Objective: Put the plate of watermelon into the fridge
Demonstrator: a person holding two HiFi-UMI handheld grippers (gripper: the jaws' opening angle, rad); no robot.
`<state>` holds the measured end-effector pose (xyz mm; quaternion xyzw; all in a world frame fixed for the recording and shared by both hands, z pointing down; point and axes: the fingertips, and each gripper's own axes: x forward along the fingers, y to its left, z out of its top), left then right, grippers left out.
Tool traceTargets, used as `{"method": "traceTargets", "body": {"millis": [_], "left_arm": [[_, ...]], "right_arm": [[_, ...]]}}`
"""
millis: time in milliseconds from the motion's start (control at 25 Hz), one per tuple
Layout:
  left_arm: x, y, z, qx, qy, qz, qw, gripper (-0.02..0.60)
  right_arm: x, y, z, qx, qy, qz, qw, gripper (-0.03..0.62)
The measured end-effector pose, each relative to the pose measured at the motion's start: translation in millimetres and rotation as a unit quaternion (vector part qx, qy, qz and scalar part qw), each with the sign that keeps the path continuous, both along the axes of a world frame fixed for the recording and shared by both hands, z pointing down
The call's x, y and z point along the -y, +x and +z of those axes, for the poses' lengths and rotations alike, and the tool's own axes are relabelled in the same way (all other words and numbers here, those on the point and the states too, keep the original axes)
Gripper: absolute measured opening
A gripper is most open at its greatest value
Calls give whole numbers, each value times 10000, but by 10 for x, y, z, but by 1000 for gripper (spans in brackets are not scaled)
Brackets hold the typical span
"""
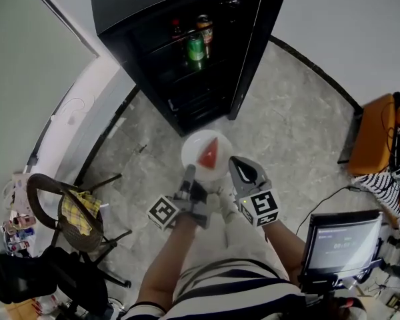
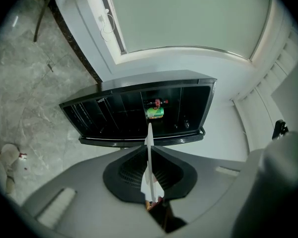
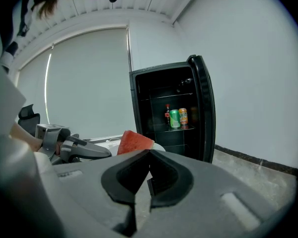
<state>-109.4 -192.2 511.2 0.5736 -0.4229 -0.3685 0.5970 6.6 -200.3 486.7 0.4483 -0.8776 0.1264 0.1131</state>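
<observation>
A white plate (image 1: 199, 149) with a red watermelon wedge (image 1: 209, 153) hangs level above the floor, in front of the open black fridge (image 1: 130, 9). My left gripper (image 1: 189, 173) is shut on the plate's near left rim. In the left gripper view the plate (image 2: 149, 138) shows edge-on between the pads. My right gripper (image 1: 234, 163) sits at the plate's right rim, jaws closed to a thin slit with nothing seen between them. In the right gripper view the watermelon (image 3: 134, 142) and the left gripper (image 3: 84, 151) lie just beyond the right gripper (image 3: 149, 155). Whether it touches the plate I cannot tell.
The fridge door (image 1: 257, 42) stands swung open on the right. Cans and a bottle (image 1: 197, 42) sit on an upper shelf; the lower shelves look bare. A round chair with a yellow cloth (image 1: 79, 215) is at left; an orange seat (image 1: 373, 135) and a screen (image 1: 340, 242) are at right.
</observation>
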Motion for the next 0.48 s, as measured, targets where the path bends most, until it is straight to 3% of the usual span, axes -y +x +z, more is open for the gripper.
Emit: {"method": "traceTargets", "body": {"millis": [480], "left_arm": [[429,63,339,94,-35,33,9999,14]], "right_arm": [[359,24,390,-43,-178,-50,9998,-3]]}}
